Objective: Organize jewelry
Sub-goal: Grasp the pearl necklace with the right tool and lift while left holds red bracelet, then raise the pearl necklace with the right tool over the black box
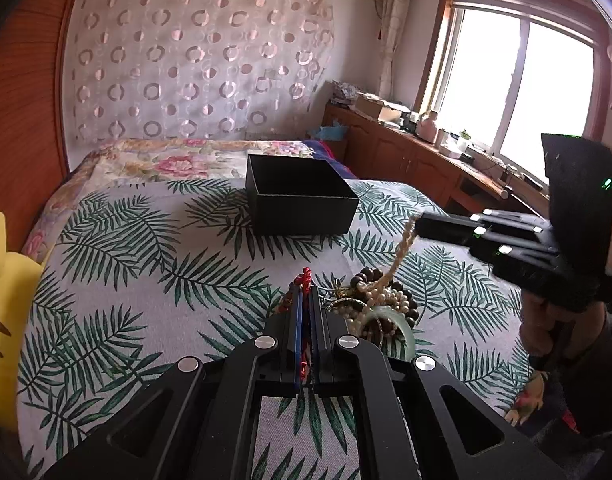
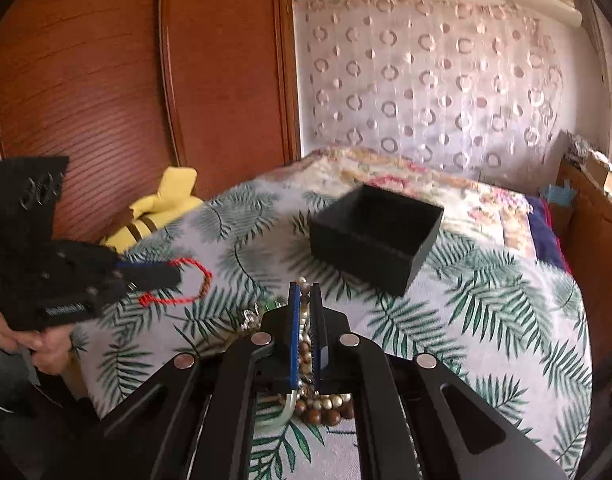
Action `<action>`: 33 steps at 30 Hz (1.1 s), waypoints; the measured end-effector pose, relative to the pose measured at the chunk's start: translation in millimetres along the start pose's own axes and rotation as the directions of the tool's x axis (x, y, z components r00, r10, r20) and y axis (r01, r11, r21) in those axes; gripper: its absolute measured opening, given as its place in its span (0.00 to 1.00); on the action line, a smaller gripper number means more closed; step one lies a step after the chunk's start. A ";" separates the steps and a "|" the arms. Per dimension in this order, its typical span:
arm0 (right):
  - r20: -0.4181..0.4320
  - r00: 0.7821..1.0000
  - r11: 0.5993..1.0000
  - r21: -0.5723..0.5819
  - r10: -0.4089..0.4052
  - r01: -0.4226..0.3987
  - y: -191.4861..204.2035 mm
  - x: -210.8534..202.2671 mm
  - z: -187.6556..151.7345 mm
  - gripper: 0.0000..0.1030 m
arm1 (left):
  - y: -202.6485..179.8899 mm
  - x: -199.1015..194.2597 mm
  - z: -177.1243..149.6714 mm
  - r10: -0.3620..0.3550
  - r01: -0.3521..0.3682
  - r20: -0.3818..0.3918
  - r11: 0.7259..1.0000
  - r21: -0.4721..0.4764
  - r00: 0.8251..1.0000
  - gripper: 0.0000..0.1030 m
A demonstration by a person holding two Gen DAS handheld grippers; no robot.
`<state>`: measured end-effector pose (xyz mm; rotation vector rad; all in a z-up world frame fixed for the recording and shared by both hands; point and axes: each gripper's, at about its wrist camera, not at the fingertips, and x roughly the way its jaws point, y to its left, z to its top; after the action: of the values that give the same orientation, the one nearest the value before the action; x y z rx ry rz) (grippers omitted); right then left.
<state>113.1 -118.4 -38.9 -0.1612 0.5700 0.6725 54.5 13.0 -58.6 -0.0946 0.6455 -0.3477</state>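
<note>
Our right gripper [image 2: 304,292] pinches the pearl strand [image 1: 402,250] above the pile [image 1: 380,308], short of the box [image 1: 301,196]; our left gripper [image 1: 305,286] clamps the red cord [image 2: 185,282]. Tangled beads could drag along.

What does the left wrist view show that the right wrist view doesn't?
Only left wrist: the window, and the pearl strand hanging from the right claw to the jewelry pile.
Only right wrist: the red cord looping from the left claw, and the wardrobe.
Both: the open black box on the leaf-print bedspread, both claws shut.
</note>
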 end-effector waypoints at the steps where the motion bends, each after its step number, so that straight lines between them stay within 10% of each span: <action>1: 0.012 1.000 1.000 -0.008 -0.001 0.001 2.1 -4.4 4.0 0.05 | 0.0 0.0 -0.1 0.000 0.000 0.000 1.000 0.000 1.000 0.02; 33: 0.218 0.974 0.992 -0.093 -0.065 0.087 4.7 -72.0 97.7 0.05 | -9.2 0.0 64.8 0.026 -0.033 0.131 0.998 0.054 0.991 0.02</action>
<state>107.9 -122.6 82.4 -0.2015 0.3202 0.6357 91.0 3.0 -5.2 -0.0538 0.5070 -0.3281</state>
